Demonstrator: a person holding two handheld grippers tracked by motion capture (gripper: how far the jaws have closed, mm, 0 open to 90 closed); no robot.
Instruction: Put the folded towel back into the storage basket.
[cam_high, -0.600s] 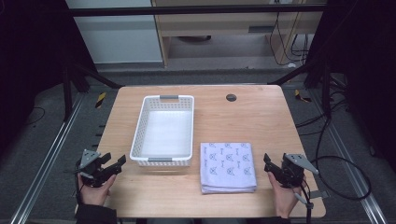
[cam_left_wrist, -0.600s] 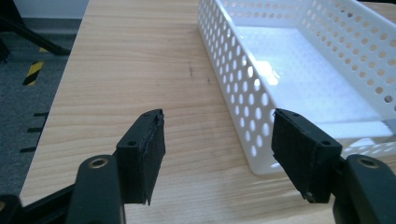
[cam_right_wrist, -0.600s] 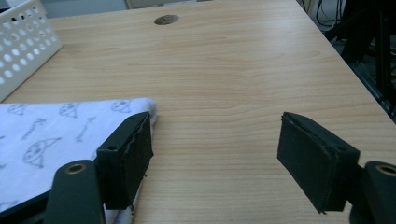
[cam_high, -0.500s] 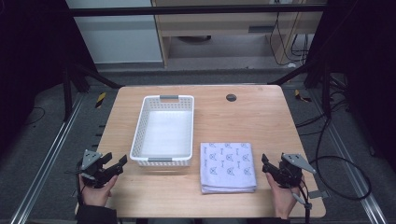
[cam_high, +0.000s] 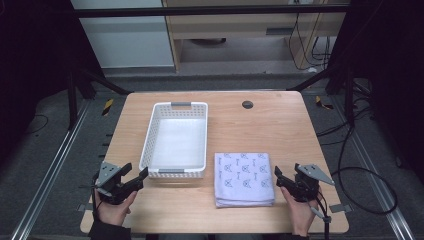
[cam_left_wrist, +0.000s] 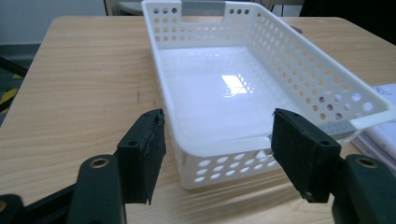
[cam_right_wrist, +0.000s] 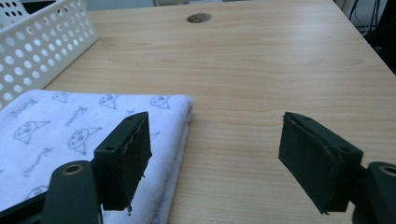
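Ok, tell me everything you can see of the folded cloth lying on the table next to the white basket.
The folded pale lilac-white cloth looks like soft terry towelling, printed with small dark sketch-like motifs and script. It is folded into a neat, roughly square stack of several layers lying flat on the wooden table, just right of the white perforated plastic basket, apparently not touching it. The open right gripper sits at its right edge, holding nothing.

White perforated basket (cam_high: 176, 140); pale lavender towel (cam_high: 243, 178) printed with dark motifs.

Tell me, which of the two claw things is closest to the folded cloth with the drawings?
The right gripper, by the table's right edge. It sits right beside the folded cloth, whose corner lies by its jaw in the right gripper view. The left gripper faces the white basket instead.
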